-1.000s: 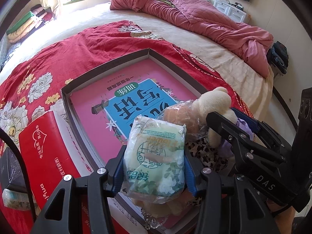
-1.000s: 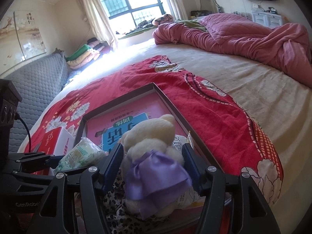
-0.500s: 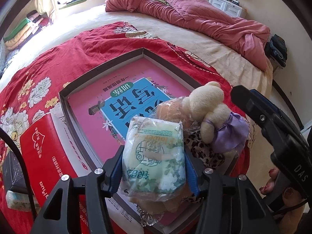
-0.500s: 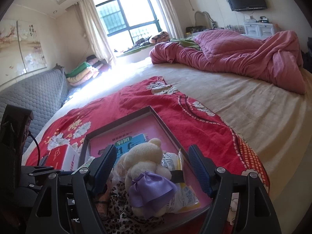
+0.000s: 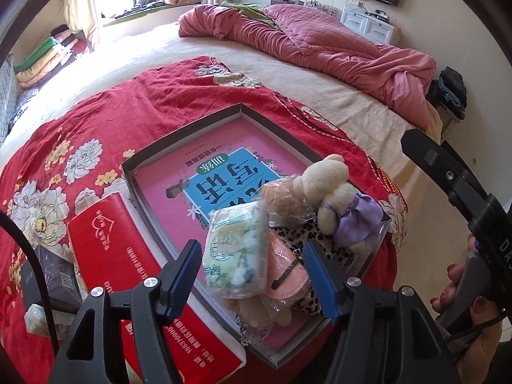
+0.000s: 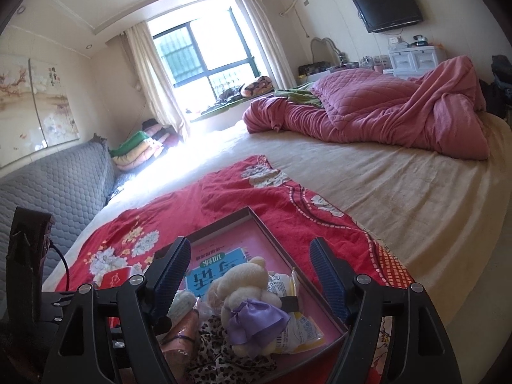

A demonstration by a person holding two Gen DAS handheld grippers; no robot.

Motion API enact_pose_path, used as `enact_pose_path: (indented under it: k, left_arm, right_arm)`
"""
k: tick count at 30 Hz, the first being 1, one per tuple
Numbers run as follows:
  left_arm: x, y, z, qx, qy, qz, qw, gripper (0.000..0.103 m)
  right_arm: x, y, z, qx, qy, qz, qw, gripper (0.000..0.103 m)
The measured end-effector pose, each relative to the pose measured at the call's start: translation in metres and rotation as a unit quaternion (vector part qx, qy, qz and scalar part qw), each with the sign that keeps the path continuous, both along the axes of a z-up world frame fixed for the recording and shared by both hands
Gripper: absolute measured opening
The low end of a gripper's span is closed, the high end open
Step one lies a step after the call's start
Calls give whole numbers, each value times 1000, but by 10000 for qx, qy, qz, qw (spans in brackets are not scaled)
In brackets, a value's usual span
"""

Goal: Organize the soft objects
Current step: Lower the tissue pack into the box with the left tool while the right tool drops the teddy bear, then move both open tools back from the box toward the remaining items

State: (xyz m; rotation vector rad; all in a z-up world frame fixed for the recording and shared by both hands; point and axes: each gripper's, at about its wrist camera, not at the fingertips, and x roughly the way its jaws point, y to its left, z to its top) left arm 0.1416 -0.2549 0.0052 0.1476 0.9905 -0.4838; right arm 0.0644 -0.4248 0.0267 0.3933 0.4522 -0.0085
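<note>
In the grey box (image 5: 179, 136) lay one pink book (image 5: 224, 172), one cream teddy (image 5: 329, 188), one green tissue pack (image 5: 236, 249) and one leopard cloth (image 5: 323, 246). Beside the box sat one red carton (image 5: 108, 243) and one black box (image 5: 54, 272).

Plush bear (image 5: 323, 185), glossy plastic tissue pack (image 5: 235, 252) (crinkled)

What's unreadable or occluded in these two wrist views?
- Book in the tray: near half of the cover hidden by the soft pile, both views.
- Leopard-print cloth: mostly buried under the plush bear, both views.
- Dark box: left wrist, print too small to read.
</note>
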Motion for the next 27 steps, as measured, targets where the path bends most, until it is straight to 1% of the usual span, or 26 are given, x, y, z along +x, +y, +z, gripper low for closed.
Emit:
enact_pose_path:
  k: [8,11,18,23,27]
  left_arm:
    - [-14,34,26,-168,-208,280,9992,67]
    - [-20,48,33,-246,-262,365,9987,67]
    - [-35,86,49,-272,-467,643,9965,67]
    - [-40,121,55,-334,-511,989,9932,68]
    - [-43,152,51,-321,-465,1290,9900,68]
  right_arm:
    - [-8,33,24,-222,-177,278,9992,78]
    - [-10,47,32,-309,-232,442,9983,78]
    - [-14,91,50,-527,-355,983,9931,78]
    - [-17,122,55,-677,-337,1349,9880,78]
    - [-19,149,54,-862,-248,1660,9820,78]
